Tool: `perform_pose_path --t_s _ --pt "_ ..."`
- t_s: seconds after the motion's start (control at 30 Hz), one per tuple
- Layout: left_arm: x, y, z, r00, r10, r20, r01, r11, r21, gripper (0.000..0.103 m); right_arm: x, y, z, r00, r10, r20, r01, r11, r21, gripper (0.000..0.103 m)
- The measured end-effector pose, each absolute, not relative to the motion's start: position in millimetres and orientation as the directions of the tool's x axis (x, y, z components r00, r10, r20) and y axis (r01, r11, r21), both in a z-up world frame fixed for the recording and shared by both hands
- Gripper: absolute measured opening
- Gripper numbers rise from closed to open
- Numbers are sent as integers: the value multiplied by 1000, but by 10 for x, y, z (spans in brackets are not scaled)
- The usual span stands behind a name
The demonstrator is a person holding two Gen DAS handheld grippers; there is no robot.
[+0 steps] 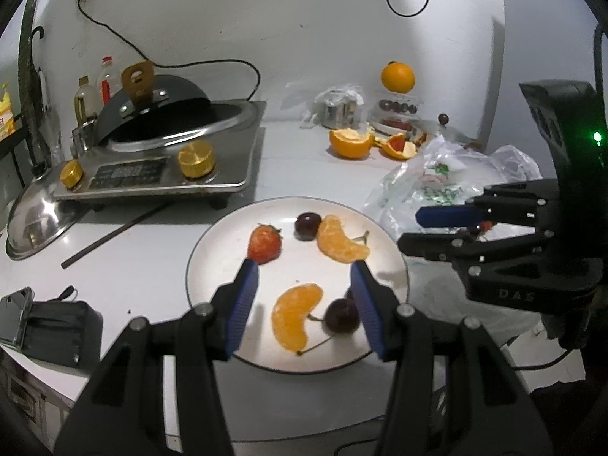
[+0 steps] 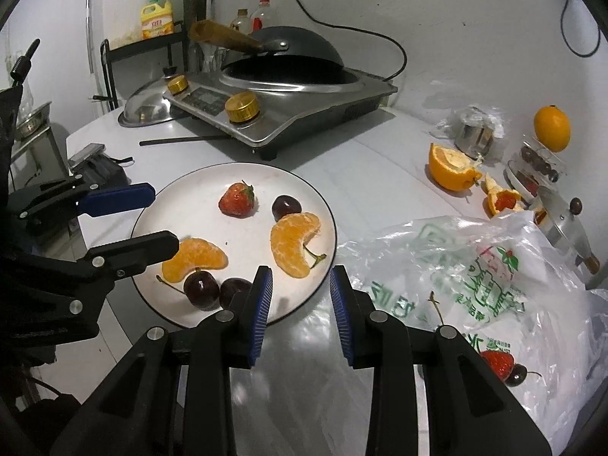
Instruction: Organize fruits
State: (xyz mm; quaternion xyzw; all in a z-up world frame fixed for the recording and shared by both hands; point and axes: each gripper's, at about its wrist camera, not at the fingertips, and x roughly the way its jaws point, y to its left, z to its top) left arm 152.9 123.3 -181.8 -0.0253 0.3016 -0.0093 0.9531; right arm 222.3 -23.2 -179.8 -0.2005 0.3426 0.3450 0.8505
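Observation:
A white plate (image 1: 212,254) (image 2: 182,190) holds a strawberry (image 1: 265,244) (image 2: 237,200), two orange segments (image 1: 342,244) (image 1: 294,317) (image 2: 295,241) (image 2: 195,259) and dark cherries (image 1: 307,224) (image 1: 341,315) (image 2: 285,206) (image 2: 201,289). My left gripper (image 1: 304,277) is open and empty above the plate; in the right wrist view it (image 2: 163,214) hangs over the plate's left edge. My right gripper (image 2: 301,277) is open and empty at the plate's near right rim; in the left wrist view it (image 1: 412,230) sits right of the plate. A strawberry (image 2: 497,364) and a cherry (image 2: 516,377) lie on a plastic bag (image 2: 475,266).
An induction cooker with a wok (image 1: 159,152) (image 2: 281,87) stands behind the plate, a steel lid (image 1: 34,220) beside it. Orange peel (image 1: 351,142) (image 2: 452,167), a whole orange (image 1: 398,77) (image 2: 551,128) and containers sit at the back right. A phone and black pouch (image 1: 49,326) lie left.

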Motion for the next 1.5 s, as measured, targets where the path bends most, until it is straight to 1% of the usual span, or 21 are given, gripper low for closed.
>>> perform_pose_path --t_s 0.2,0.27,0.33,0.9,1.5 --pt "1549 1086 -1770 815 -32 -578 8 999 -43 55 2207 -387 -1764 533 462 -709 -716 693 -87 33" --pt "1553 1059 -1758 817 -32 -576 9 999 -42 65 2202 -449 -1748 535 468 -704 -713 697 -79 33" --pt "1557 1022 -1737 820 -32 -572 7 999 -45 68 2204 -506 -1740 537 471 -699 -710 700 -73 34" --pt "1679 608 -1630 815 -25 -579 37 999 10 68 2266 -1114 -1710 569 478 -669 -663 748 -29 34" --pt "1902 53 -1611 798 -67 -598 119 992 47 68 2391 -1794 -1778 608 445 -658 -586 810 6 34"
